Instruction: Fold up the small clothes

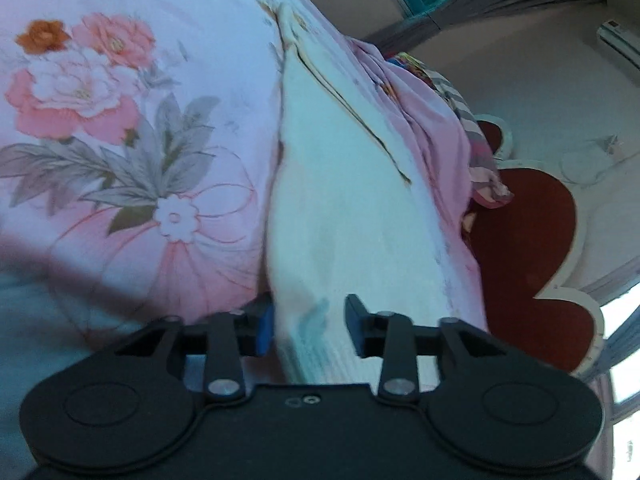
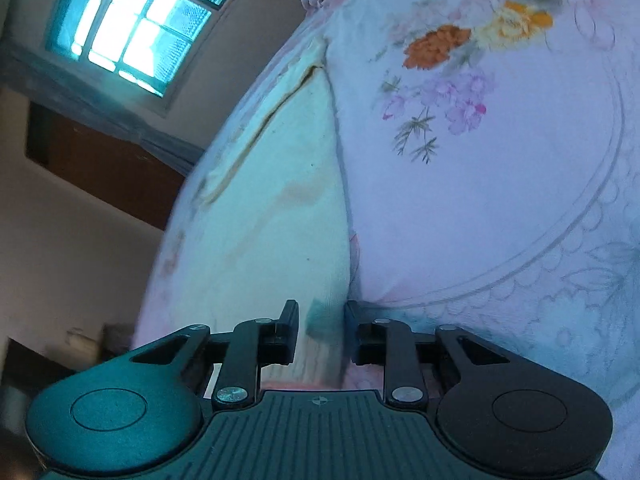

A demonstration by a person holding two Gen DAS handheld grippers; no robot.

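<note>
Left gripper (image 1: 310, 326): jaws partly apart, the near end of the white garment (image 1: 340, 208) lying between them. The blue-padded finger (image 1: 262, 330) touches the garment's edge; the other finger (image 1: 356, 326) stands just clear of the cloth. No firm clamp shows.

Right gripper (image 2: 322, 330): jaws partly apart, narrower than the left pair, the garment's (image 2: 280, 200) near end between them. Whether the fingers (image 2: 290, 330) press on the cloth cannot be told.

White garment: small, pale, laid flat on the floral bedsheet (image 1: 120, 120) and running away from both grippers in a long strip. A dark-edged seam or opening runs along its far part. A teal mark sits on the cloth close to each gripper, with faint stripes at the near hem in the left wrist view. A faint brownish stain shows mid-cloth in the right wrist view.

Floral bedsheet (image 2: 500, 200): pink to lilac, printed with pink and orange flowers and grey leaves, under the garment and spreading to its side.

Crumpled clothes (image 1: 476, 148): pink and striped pieces beyond the garment, at the sheet's edge.

Red headboard (image 1: 532, 248): scalloped, pale-trimmed, past the crumpled clothes.

Window (image 2: 132, 20): barred, bright, on the wall beyond the sheet.

Air conditioner (image 1: 618, 42): on the wall, well away from the garment.
</note>
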